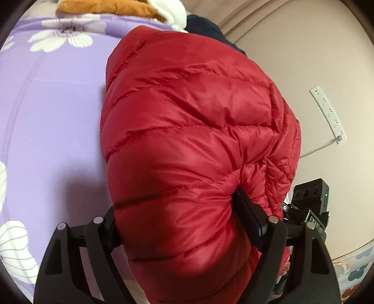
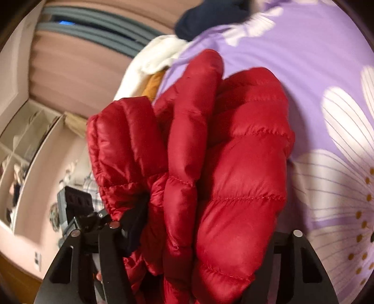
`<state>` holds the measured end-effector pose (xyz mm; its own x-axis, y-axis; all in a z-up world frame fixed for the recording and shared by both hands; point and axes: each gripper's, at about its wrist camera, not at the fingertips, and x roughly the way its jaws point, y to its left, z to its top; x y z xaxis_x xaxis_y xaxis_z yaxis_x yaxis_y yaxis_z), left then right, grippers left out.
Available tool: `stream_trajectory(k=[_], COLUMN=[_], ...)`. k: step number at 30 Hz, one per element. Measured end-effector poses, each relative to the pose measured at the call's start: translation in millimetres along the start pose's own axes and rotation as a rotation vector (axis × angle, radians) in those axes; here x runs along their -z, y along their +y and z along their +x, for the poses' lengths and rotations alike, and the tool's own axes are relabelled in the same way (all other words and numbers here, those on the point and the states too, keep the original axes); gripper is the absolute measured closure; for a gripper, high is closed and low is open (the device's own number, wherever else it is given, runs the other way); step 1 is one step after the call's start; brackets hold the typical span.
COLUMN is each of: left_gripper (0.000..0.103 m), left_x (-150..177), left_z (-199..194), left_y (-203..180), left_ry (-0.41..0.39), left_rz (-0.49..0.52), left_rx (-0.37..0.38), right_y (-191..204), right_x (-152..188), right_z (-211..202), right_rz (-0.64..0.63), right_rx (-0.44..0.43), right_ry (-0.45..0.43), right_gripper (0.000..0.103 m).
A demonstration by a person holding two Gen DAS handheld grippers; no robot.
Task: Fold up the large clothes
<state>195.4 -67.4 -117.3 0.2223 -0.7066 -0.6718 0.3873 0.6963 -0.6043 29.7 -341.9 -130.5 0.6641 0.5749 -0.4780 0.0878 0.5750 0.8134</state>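
Item: red puffer jacket [image 1: 191, 145], bunched, lifted over the near part of a purple floral bedsheet [image 1: 51, 121]. Left gripper [image 1: 184, 224]: clamped on a thick jacket fold. Right gripper [image 2: 198, 236]: likewise gripping bunched red quilting. Far end: white, orange and navy garments [image 1: 131, 9]. Right: power strip [image 1: 328, 114] on floor.

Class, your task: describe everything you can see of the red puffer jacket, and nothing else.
The red puffer jacket is shiny, smooth fabric quilted in puffy stitched bands. It is bunched and folded over itself, not flat, above the purple flowered bedsheet. The left gripper and right gripper are each clamped on a thick wad of it. No zip or label shows.
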Motion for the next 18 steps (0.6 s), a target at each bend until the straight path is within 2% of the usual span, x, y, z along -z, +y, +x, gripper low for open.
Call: stream_trajectory(k=[5,9,18], left_gripper=[0.021,0.021,0.021], left_x=[8.8,13.9,4.8], left_z=[-24.9,-43.7,-83.2], left_y=[1.7,17.2,49.8], left_ry=[-0.054,-0.097,-0.201], left_rz=[0.012,0.007,-0.014], left_rx=[-0.04,-0.069,-0.12], right_y=[18.1,34.6,82.8], right_x=[-4.7,-14.2,-40.0], right_z=[15.3,41.3,93.9], right_rz=[-0.043,-0.078,-0.195], right_rx=[-0.03,-0.058,-0.108], right_ry=[0.002,0.017,0.033], right_gripper=[0.04,0.04,0.04])
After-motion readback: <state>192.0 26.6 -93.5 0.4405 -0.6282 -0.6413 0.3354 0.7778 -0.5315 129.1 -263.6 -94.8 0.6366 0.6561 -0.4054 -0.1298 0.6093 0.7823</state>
